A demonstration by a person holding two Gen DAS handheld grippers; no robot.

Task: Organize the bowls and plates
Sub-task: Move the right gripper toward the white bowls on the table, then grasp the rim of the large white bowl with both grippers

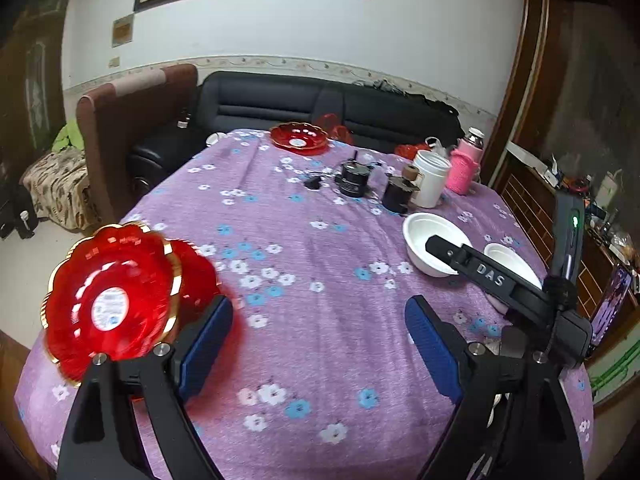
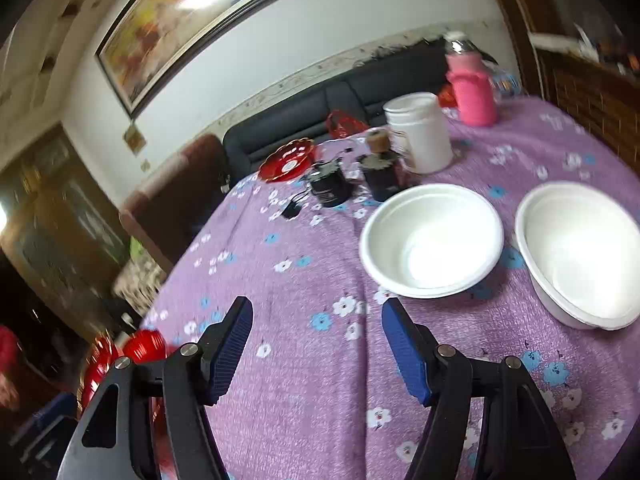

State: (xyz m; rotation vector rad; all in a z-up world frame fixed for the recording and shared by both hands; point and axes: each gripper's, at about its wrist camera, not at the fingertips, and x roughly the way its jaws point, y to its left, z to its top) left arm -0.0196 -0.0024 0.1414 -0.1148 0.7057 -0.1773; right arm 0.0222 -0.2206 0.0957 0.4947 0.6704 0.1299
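Far left, two glossy red scalloped plates with gold rims (image 1: 108, 300) sit overlapped at the table edge, just beside the left tongs' (image 1: 320, 344) left finger, pretty blurry. Left tongs are spread wide, gripping nothing, over the purple flowered tablecloth (image 1: 320, 248). Right tongs (image 2: 316, 344) are released too, with two white round bowls (image 2: 432, 240) ahead and to their right, side by side.
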